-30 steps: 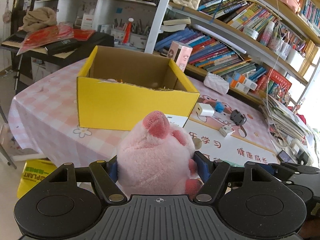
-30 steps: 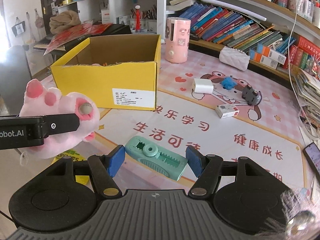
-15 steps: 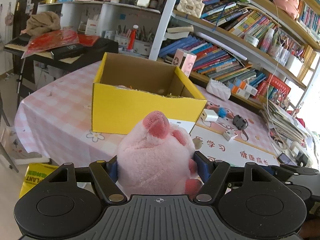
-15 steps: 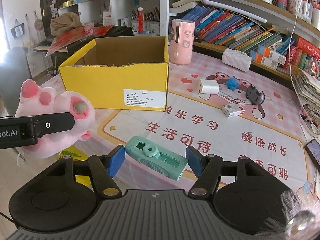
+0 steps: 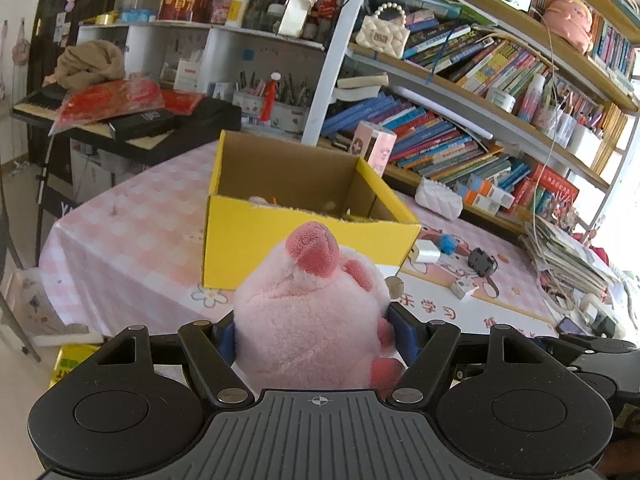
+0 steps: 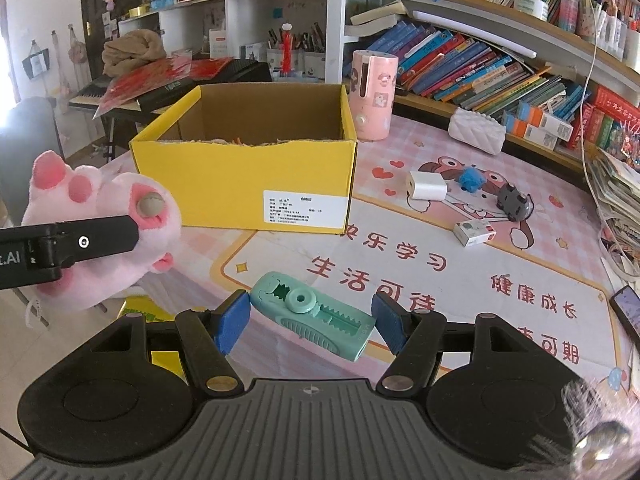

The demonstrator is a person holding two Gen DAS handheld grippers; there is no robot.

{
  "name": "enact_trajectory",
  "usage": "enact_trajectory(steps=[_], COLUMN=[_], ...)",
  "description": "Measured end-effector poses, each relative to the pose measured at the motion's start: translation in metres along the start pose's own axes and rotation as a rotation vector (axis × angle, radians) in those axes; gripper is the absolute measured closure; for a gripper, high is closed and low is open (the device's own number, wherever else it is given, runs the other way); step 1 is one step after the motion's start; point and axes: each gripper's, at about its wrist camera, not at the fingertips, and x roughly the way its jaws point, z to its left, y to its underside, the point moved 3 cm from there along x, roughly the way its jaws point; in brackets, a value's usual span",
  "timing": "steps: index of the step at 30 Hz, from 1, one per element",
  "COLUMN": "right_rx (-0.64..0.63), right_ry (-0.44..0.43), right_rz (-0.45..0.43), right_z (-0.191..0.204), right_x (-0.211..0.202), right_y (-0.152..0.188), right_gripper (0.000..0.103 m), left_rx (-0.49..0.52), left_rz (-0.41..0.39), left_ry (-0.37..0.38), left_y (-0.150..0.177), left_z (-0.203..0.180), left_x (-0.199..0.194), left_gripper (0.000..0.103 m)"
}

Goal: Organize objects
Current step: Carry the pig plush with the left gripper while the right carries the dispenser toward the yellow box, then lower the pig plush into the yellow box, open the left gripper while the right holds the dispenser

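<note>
Hand-held gripper on the left is clamped on the pink plush paw; the right hand-held gripper pinches the green toothed tool end to end. To drop them cleanly, I'd carry each over the yellow box rim before releasing. Both hang above the desk edge, the box just ahead.

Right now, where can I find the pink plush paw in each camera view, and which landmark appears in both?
Left wrist view: the plush paw fills the lower centre, clamped in the left gripper.
Right wrist view: the plush paw is at the left edge, partly behind the left gripper's black finger.
Shared landmark: the yellow box, beyond the paw in both views.
</note>
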Motion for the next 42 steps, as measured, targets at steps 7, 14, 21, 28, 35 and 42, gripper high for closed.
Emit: enact_trajectory(steps=[7, 14, 21, 28, 35, 42], right_rx=[-0.013, -0.019, -0.029, -0.045, -0.048, -0.053], right_ry=[0.01, -0.001, -0.032, -0.043, -0.047, -0.067], right_rz=[-0.033, -0.097, -0.165, -0.204, -0.221, -0.227], right_z=[0.0, -0.004, -0.009, -0.023, -0.042, -0.052], right_x=[-0.001, 0.006, 0.028, 0.06, 0.094, 0.121], right_y=[-0.012, -0.046, -0.091, -0.133, -0.168, -0.192], right_gripper=[0.038, 0.038, 0.038, 0.038, 0.038, 0.038], left_rx=[0.018, 0.019, 0.038, 0.05, 0.114, 0.177], left_rz=[-0.052, -0.125, -0.159, -0.153, -0.13, -0.047], left_ry=[0.0, -0.027, -0.065, -0.101, -0.152, -0.198], left_y=[-0.016, -0.051, -0.08, -0.1, -0.112, -0.106], left_z=[0.0, 0.001, 0.001, -0.001, -0.008, -0.014], left_x=[-0.001, 0.014, 0.04, 0.08, 0.123, 0.163], left_gripper=[0.031, 0.031, 0.03, 0.03, 0.03, 0.03])
